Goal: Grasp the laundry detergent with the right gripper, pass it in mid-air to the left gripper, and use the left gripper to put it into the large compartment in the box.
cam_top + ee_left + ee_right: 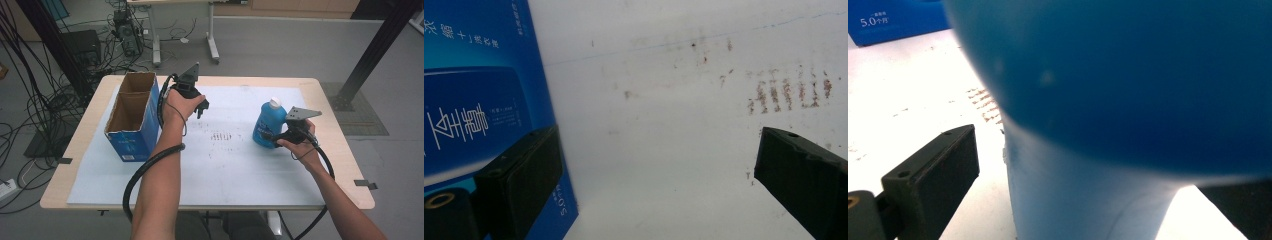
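My right gripper (280, 136) straddles the bottle (267, 125), upright toward the mat's right edge, jaws apart, not yet clamped. Left gripper (202, 107) waits apart beside the box (131, 120) at the left edge, likely to steady it.

Blue bottle (268, 127), white cap (274, 103)

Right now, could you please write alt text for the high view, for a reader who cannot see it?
A person's right gripper meets an upright blue bottle with a white cap on a white mat. The left gripper hovers open beside an open blue cardboard box at the table's left.
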Demonstrator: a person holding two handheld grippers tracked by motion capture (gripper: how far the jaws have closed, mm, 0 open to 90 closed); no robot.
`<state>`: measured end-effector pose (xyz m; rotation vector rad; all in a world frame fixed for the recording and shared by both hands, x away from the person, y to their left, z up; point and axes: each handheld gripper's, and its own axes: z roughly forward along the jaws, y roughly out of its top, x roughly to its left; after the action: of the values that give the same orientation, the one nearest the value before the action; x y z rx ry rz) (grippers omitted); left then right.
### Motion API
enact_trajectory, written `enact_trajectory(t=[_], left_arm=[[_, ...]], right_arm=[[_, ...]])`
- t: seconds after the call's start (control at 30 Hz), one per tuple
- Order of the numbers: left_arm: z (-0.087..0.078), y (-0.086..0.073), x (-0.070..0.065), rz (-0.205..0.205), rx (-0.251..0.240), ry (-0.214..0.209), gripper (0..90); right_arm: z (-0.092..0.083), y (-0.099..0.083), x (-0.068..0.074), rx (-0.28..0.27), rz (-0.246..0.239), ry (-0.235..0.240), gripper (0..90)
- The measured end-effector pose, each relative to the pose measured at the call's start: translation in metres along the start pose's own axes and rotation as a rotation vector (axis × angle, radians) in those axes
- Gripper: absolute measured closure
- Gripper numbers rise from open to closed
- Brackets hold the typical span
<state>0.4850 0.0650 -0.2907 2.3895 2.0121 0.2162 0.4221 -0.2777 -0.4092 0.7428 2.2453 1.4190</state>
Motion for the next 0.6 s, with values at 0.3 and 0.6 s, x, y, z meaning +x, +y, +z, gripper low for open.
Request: enact_trajectory(t=[0.3,0.6], left_arm=[[0.0009,0.0004,-0.0012,0.001,0.002,0.002,5.9],[0.0014,-0.0001,-0.0004,0.0,0.0,0.002,5.9]], right_arm=[[-0.0005,0.0004,0.0,-0.002,-0.006,0.0,1.4],[0.0008,-0.0002,-0.0001,0.003,-0.006,-0.002,1.4]])
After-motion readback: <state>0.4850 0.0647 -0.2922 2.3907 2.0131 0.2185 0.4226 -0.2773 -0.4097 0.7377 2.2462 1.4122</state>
